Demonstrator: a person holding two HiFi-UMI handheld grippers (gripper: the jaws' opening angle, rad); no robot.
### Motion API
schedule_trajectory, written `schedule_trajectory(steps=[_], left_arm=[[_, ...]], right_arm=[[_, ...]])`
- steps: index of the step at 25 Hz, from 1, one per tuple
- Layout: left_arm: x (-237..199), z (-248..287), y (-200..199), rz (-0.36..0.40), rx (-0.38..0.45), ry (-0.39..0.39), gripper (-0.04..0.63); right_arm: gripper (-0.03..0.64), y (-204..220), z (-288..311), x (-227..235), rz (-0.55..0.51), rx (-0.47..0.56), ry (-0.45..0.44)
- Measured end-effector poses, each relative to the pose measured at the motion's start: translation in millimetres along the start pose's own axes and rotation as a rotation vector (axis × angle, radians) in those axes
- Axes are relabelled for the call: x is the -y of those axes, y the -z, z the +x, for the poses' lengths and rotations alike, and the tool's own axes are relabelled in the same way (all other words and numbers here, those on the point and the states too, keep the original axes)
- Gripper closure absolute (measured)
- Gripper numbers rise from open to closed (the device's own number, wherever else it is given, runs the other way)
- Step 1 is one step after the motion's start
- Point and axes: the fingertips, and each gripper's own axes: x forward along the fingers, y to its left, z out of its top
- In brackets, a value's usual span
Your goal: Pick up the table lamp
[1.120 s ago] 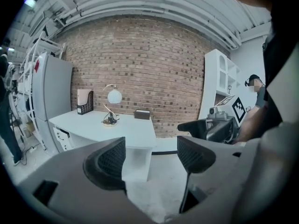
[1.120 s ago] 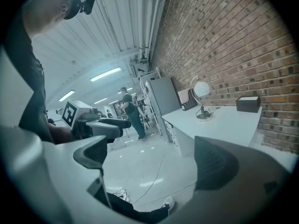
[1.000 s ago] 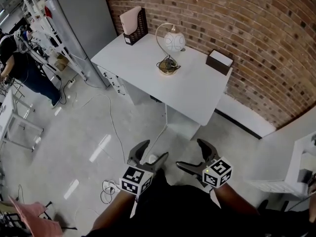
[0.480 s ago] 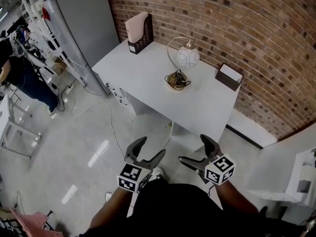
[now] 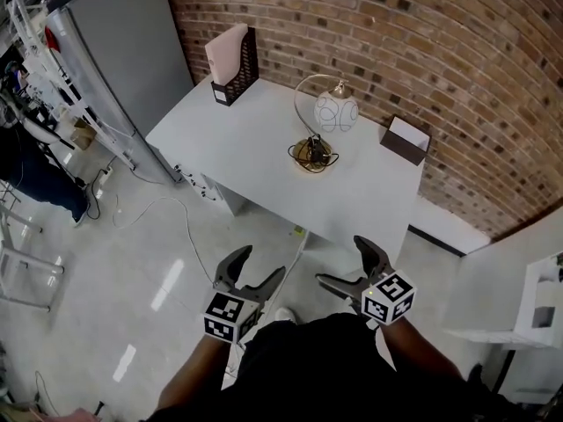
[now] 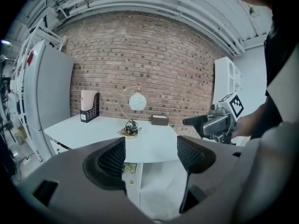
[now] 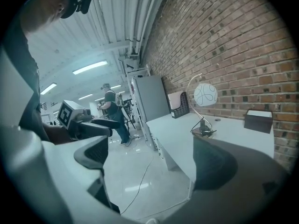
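Table lamp (image 5: 330, 117) stands upright on the white table (image 5: 237, 139), roughly mid-table toward the brick wall (image 5: 413, 33), well apart from both of our grippers. We see a thin curved arm with a white globe hanging from it, and a round base with dark cord bunched on it.

Left to right:
- Far left: a person (image 5: 31, 161) beside white racks, away from the table.
- Grey cabinet (image 5: 114, 60) stands against the wall, just beside the table's left end.
- Black file holder (image 5: 236, 69) sits at the table's back-left corner. It holds an upright pale pink folder (image 5: 224, 49) that sticks out above the rim.
- Lamp sits between the file holder and the box, touching neither.
- Dark box (image 5: 405, 140) is at the table's right end, near the wall. Its top shows white; we can't tell whether that's a lid or contents.
- White cable (image 5: 192, 236) trails on the floor in front of the table.
- White shelf unit (image 5: 541, 301) is at far right.

Left gripper (image 5: 261, 264) is held low over the floor, short of the table, jaws spread wide with nothing between them. Right gripper (image 5: 341, 260) is beside it, also spread wide and empty.
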Motion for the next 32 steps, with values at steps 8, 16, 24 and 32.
schedule_trajectory(steps=[8, 16, 24, 32], left_arm=[[-19.6, 24.5, -3.1, -0.017, -0.011, 0.038, 0.252], [-30.6, 58.5, -8.5, -0.013, -0.033, 0.053, 0.252], [-75.8, 110.6, -58.0, 0.038, -0.018, 0.032, 0.252], [-98.3, 175.6, -92.5, 0.071, -0.03, 0.048, 0.252]], right_arm=[[0.046, 6.1, 18.1, 20.1, 0.025, -0.036, 0.041], [0.051, -3.9, 37.0, 55.6, 0.042, -0.014, 0.05], [0.052, -40.2, 68.2, 106.8, 0.042, 0.038, 0.051], [0.057, -60.4, 91.2, 170.4, 0.061, 0.045, 0.064]])
